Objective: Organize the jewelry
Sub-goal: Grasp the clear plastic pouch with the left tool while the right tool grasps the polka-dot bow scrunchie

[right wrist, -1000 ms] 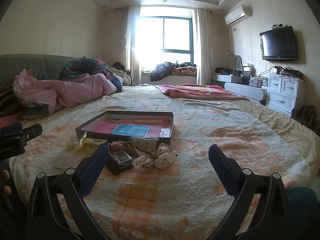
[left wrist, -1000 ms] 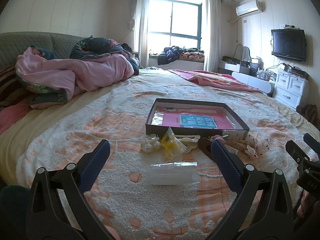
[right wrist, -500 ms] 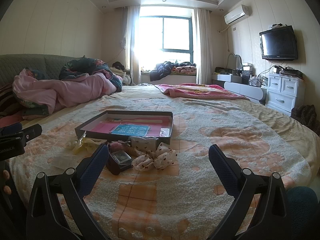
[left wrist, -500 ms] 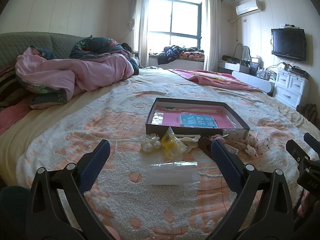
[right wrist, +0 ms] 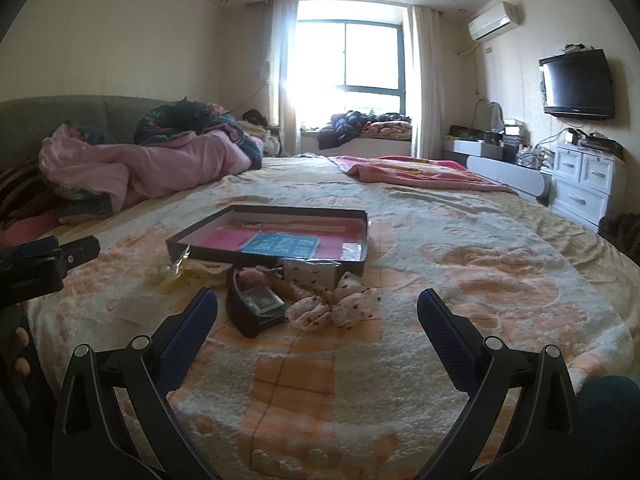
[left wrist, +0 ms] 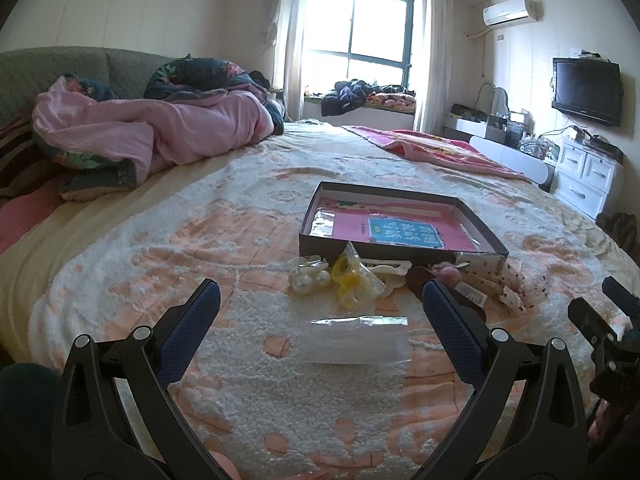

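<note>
I judge the job barely begun. The shallow dark cardboard box with the pink lining, at centre frame on the bed's peach-and-cream fleece blanket, holds no jewelry I can make out. The pearl hair clips, yellow bagged piece, clear plastic pouch and dotted fabric bow lie loose below it. My left gripper and right gripper both hang spread apart, empty.

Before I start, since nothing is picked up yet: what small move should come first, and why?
Probably ease the left hand-held gripper forward and down onto the clear bag. Both hand-held grippers are open and empty, the bag lies flat right between the left fingers, and the pearl clip sits beyond it before the box.
</note>
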Action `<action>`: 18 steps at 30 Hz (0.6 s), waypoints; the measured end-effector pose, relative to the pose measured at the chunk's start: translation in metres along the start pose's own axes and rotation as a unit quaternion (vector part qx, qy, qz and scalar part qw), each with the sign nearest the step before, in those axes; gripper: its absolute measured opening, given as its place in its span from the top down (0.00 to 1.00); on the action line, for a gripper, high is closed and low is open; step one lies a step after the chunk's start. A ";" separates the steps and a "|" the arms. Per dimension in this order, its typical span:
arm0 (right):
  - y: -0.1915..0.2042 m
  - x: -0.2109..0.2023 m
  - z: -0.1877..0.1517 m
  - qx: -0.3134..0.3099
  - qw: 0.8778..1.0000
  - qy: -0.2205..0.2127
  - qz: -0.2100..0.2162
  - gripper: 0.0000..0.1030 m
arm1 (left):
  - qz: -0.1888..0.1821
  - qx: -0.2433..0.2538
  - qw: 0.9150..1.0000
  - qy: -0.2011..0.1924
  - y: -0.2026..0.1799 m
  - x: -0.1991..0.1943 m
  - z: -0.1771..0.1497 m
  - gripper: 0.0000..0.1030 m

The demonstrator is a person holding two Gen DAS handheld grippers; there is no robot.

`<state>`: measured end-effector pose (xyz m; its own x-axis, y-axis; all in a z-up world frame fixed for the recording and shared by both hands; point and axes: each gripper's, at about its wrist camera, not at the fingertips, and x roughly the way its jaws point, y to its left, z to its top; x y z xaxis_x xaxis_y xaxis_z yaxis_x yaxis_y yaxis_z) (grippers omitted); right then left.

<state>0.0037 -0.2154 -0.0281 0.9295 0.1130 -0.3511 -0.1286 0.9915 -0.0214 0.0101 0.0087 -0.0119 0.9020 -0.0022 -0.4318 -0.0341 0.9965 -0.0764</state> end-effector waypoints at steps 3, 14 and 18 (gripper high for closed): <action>0.004 0.004 0.001 -0.006 1.000 0.007 0.011 0.06 | 0.001 -0.004 1.000 0.007 0.004 0.002 0.000 0.10; 0.004 0.037 0.006 -0.014 0.999 0.045 0.008 0.06 | 0.005 -0.013 0.999 0.052 0.010 0.025 -0.001 0.10; -0.001 0.051 0.008 -0.012 0.998 0.059 0.002 0.06 | -0.001 -0.006 0.998 0.066 0.007 0.033 -0.003 0.10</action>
<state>0.0541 -0.2100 -0.0389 0.8817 0.1062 -0.4597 -0.1410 0.9891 -0.0420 0.0383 0.0152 -0.0298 0.8379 -0.0163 -0.5456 -0.0384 0.9953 -0.0887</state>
